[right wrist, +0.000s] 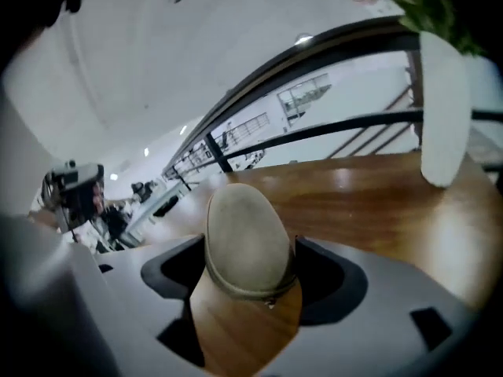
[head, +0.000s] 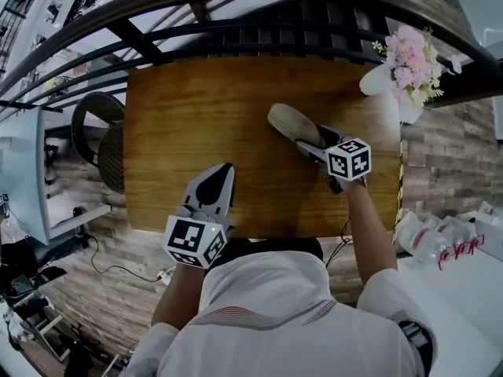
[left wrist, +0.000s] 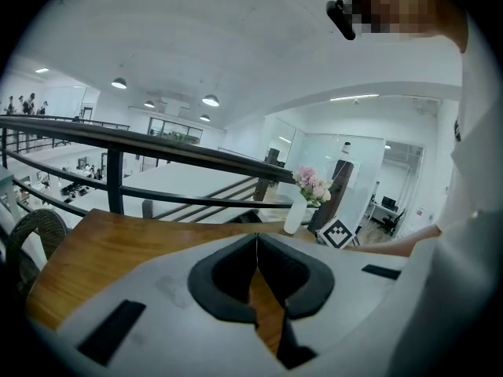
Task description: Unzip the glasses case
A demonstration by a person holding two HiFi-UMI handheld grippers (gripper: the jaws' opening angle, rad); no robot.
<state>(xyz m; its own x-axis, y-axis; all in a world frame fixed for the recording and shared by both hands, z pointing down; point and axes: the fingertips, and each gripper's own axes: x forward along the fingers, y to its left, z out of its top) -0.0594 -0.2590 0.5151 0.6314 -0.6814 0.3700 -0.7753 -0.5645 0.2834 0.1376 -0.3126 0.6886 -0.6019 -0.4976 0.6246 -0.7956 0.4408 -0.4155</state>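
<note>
Right gripper straddles the near end of the glasses case; left gripper idle.

The beige oval fabric glasses case (head: 292,122) lies right of centre on the brown wooden table (head: 181,100), long axis running far-left to near-right, in line with the right gripper (head: 311,143). Its jaws stand wide around the case end, with no clear clamping. The left gripper (head: 224,170), closed and empty, sits well apart at near-left.

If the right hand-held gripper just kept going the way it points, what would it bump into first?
The glasses case: its near end already lies between the jaws, on the table. Whether the pads press it yet is unclear.
</note>
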